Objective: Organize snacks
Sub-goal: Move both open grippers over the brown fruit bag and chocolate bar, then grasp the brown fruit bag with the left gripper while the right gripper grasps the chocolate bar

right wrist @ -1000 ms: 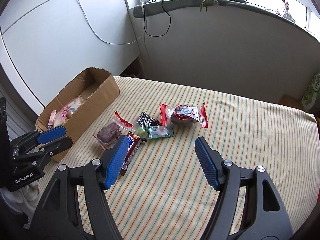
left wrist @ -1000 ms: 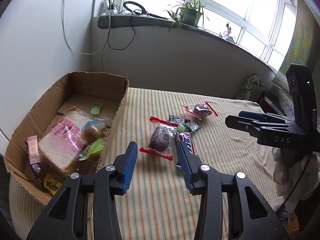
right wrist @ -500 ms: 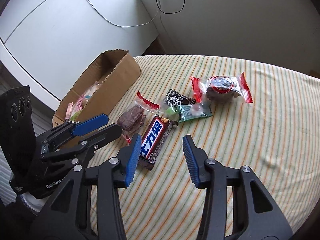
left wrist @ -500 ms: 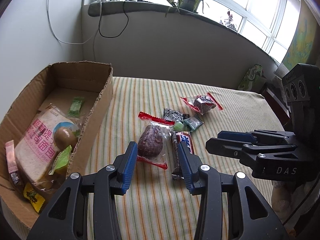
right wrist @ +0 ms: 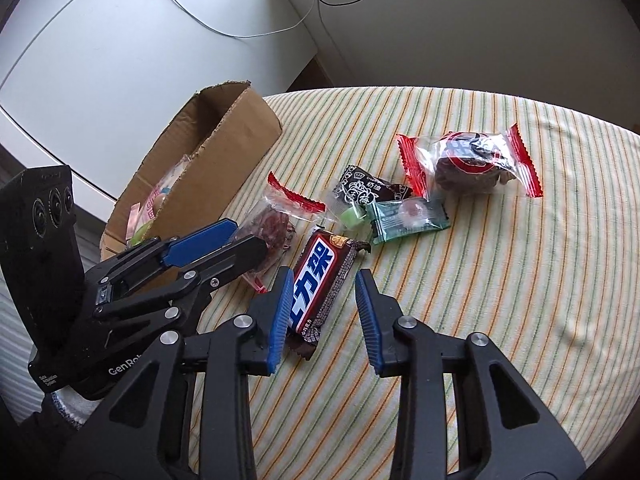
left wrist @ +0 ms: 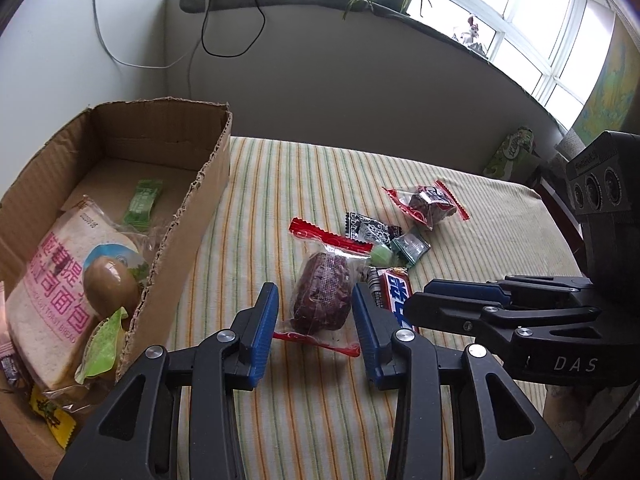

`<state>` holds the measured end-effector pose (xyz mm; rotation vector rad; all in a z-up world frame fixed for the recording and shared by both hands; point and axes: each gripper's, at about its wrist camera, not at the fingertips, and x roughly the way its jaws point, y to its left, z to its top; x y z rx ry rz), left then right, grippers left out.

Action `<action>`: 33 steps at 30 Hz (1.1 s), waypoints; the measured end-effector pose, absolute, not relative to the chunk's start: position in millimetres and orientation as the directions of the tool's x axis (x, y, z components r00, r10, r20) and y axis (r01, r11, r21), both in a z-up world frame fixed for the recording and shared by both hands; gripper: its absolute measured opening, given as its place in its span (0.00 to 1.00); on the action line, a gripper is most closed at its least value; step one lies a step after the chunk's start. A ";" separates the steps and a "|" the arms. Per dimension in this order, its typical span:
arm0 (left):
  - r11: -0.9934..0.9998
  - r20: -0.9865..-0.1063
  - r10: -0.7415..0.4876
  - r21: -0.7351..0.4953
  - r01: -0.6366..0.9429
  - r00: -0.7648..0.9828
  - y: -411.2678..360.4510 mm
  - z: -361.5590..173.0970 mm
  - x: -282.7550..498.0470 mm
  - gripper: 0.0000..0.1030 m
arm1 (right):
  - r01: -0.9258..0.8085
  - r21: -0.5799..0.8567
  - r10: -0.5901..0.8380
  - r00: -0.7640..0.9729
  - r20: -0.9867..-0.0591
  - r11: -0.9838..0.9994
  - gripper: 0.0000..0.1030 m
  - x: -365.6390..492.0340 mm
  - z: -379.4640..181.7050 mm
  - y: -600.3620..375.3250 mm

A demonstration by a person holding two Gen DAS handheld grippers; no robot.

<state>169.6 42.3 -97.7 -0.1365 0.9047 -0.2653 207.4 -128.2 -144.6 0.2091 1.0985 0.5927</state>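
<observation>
A dark red cake in a clear wrapper with red ends [left wrist: 322,296] lies on the striped cloth, inside my left gripper [left wrist: 314,320]. Its jaws are closing, and thin gaps still show beside the wrapper. A brown chocolate bar with a blue-and-white label [right wrist: 320,280] lies between the jaws of my right gripper [right wrist: 322,304]. These are closing too, with the left pad near the bar and the right pad apart from it. The two grippers sit side by side: the right gripper [left wrist: 460,304] is over the chocolate bar [left wrist: 394,296], the left gripper [right wrist: 216,244] over the cake [right wrist: 272,224].
An open cardboard box [left wrist: 200,200] at the left holds a bread bag [left wrist: 60,280], a packed egg and small candies. Past the grippers lie a second red-ended cake [right wrist: 468,160], a black candy [right wrist: 360,188] and a green packet [right wrist: 408,216]. A grey wall stands behind the table.
Both grippers have come down and closer to the snacks. The right jaws have narrowed a lot around the chocolate bar. The left jaws have narrowed slightly around the red cake.
</observation>
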 end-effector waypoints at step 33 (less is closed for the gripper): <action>0.949 -0.761 -0.312 -0.274 0.154 0.569 50.1 -103.5 138.5 0.31 | -0.374 0.402 0.514 0.273 -0.813 0.836 0.27 212.9 -153.5 -98.9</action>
